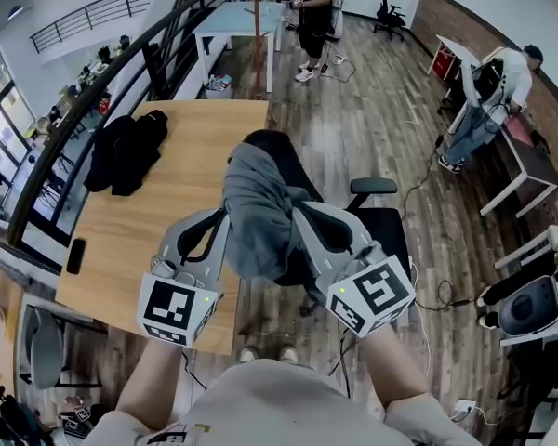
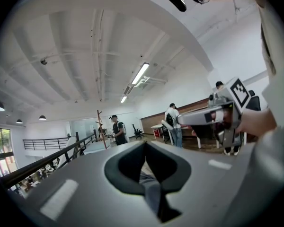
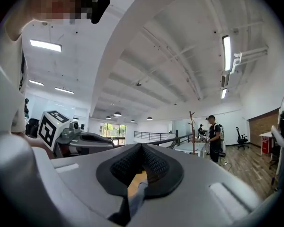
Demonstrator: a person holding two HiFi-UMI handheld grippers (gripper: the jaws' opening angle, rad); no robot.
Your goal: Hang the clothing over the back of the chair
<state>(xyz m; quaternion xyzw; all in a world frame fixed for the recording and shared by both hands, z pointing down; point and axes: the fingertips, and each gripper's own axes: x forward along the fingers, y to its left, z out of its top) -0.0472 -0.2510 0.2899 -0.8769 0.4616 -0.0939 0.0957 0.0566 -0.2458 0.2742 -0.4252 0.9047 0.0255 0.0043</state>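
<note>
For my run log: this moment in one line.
left gripper: shut on grey garment | right gripper: shut on grey garment | chair: below

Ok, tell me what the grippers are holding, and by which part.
The grey garment, held by both: the left gripper pinches its left side, the right gripper its right side, near the top of the bunched cloth.
</note>
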